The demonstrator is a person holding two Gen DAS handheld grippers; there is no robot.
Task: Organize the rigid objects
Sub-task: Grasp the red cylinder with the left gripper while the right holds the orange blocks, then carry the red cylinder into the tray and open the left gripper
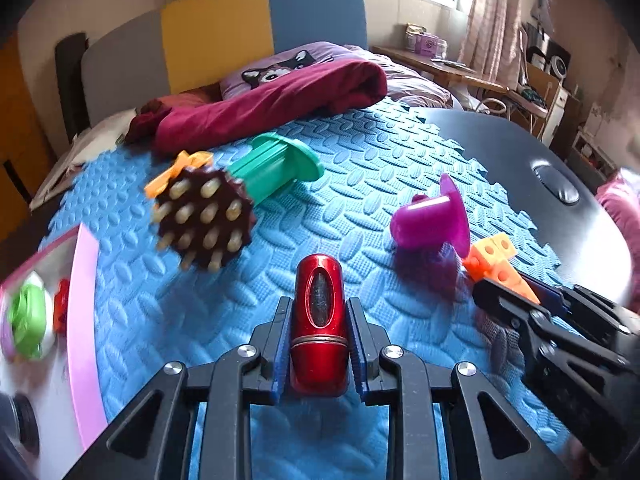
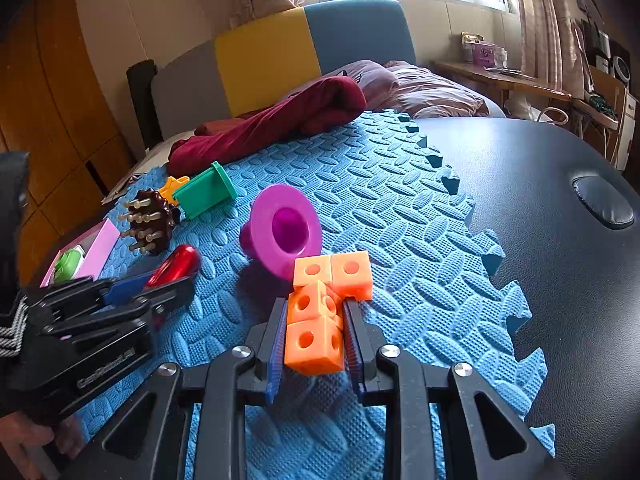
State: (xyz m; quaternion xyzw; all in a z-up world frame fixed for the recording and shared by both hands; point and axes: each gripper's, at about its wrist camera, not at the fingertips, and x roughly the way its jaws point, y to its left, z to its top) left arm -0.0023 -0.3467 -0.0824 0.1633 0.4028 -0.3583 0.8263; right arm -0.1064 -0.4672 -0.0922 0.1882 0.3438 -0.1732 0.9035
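While both grippers hold items above the blue mat [image 1: 360,152], four loose pieces lie on it.

Left gripper [image 1: 319,312]: jaws pinching a red capsule [image 1: 319,320] by its sides. Right gripper [image 2: 316,332]: jaws pinching an orange block cluster [image 2: 320,312]. On the mat: purple funnel [image 2: 282,232] on its side just beyond the blocks; brown peg disc [image 1: 204,220] touching a green funnel [image 1: 276,164]; small orange piece [image 1: 176,172] behind the disc. Pink tray [image 1: 82,320] at the mat's left edge, green item [image 1: 28,320] inside.

Left hand-held gripper [image 1: 320,344], right hand-held gripper [image 2: 316,344]: black linkages, silver screws, blue pads.
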